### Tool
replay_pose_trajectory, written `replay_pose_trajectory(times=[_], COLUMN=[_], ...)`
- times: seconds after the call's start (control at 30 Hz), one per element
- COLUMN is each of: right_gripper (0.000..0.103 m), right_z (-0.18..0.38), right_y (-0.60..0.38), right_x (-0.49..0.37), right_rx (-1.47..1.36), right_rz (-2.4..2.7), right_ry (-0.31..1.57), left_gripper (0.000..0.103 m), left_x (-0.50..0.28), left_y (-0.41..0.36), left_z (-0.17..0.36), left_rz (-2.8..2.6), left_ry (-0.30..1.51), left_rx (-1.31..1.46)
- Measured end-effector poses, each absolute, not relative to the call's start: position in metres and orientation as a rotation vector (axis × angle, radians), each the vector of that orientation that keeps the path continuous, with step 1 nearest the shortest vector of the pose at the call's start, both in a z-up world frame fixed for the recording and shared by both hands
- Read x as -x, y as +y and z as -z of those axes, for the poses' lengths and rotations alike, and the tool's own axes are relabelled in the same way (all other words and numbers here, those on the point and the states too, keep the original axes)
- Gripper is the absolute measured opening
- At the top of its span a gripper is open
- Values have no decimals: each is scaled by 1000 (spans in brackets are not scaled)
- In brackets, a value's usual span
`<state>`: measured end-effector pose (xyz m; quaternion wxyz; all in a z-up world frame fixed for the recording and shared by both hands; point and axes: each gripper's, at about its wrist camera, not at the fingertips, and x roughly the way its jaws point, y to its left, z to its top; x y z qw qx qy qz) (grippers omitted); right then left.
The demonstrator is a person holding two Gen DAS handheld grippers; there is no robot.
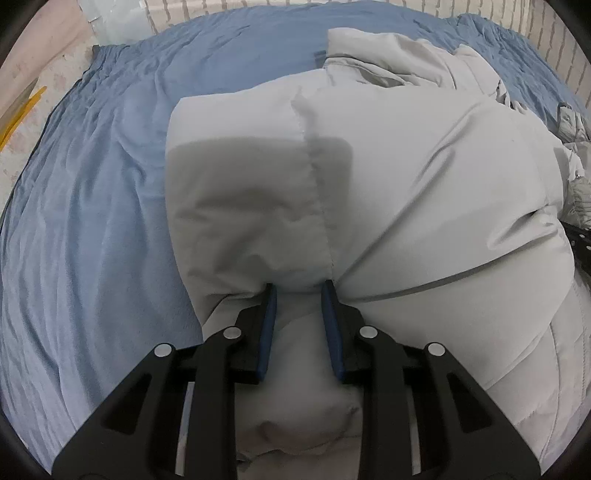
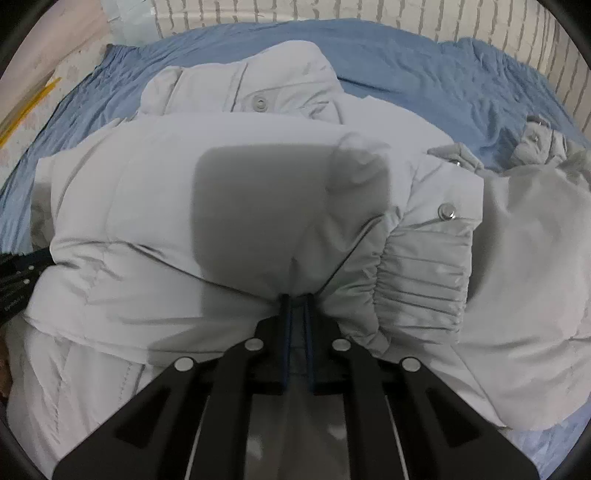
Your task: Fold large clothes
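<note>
Right now I see the jacket (image 1: 406, 177) lying in a bulky heap on the sheet (image 1: 92, 221), pale grey and puffy, its body doubled over on itself so the top layer bulges in a smooth dome. From the right wrist view a sleeve runs to the right and ends in a cuff (image 2: 421, 284) gathered in tight elastic ribs, with a metal snap (image 2: 447, 211) on the tab just above it. Farther back the collar (image 2: 258, 92) sticks up, a second snap (image 2: 259, 101) set in its placket.

My left gripper (image 1: 299, 291) has its blue pads (image 1: 271, 306) a narrow gap apart, pinching a thick fold at the jacket's near edge beside a vertical seam; padding bulges out between the fingers below the tips. My right gripper (image 2: 296, 299) is almost fully closed, its pads clamped on a thin pleat of fabric next to the cuff.

Around the jacket, the blue sheet is rumpled in long ridges and covers the bed out to a wall (image 2: 369, 22) with a pale brick pattern. To the left there is a strip of light floor with yellow sticks (image 1: 22, 110) lying on it. On the right, near the sheet's edge, sits a smaller crumpled grey piece (image 2: 535, 144) with small metal fittings; I cannot tell whether it belongs to the jacket. Each gripper's square shadow falls on the fabric ahead of it.

The shell looks like smooth, slightly shiny woven nylon, stitched in wide quilted panels.
</note>
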<state>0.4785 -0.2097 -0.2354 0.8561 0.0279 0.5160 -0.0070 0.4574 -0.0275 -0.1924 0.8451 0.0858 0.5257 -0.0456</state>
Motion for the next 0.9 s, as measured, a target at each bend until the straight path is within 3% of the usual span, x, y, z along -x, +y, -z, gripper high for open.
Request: replay_pose_trajectory(times=[0.73,0.87,0.9], right_gripper=[7,14,27], right_z=[226,203,194], right_y=[-221,-250,-265], right_x=[-476,-445,-432], right_rx=[-118,-198,-190], right_rz=[-13,-33,13], right_ry=[1114,1071,1046], left_gripper=[26,30,31], left_x=[-442,-432,-432], left_y=[-10,-2,0], left_z=[187,182,180], left_rz=[100,115,114], left_ry=[1096,1069,1071], left_rx=[-163,-110,-96])
